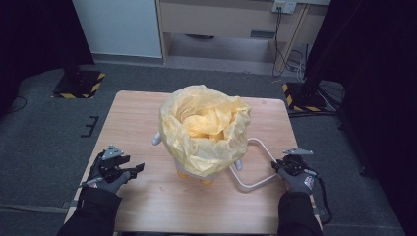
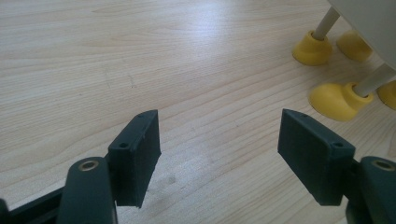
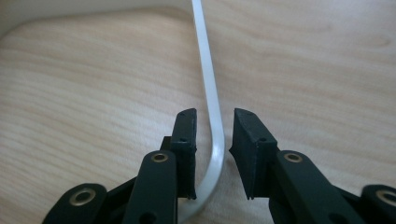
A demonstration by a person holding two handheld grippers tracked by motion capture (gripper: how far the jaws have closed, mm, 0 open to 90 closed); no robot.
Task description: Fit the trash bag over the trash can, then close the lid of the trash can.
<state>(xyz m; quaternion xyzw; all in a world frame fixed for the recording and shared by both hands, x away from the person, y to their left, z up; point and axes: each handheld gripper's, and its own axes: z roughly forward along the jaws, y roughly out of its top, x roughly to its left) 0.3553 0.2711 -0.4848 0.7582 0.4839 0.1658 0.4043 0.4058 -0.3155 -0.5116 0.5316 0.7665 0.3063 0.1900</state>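
A small white bin lined with a crumpled yellow bag stands mid-table on yellow feet. A white loop-shaped frame lies flat on the wood to the bin's right. My right gripper sits at the loop's near right corner. In the right gripper view its jaws straddle the white bar with a small gap on each side, so it is open. My left gripper rests low at the table's left, pointing toward the bin. Its jaws stand wide open over bare wood.
The wooden table is small, with its edges close to both hands. Grey floor surrounds it. Two black bases with yellow-black stripes stand beyond the far corners, and a desk with hanging cables is at the back.
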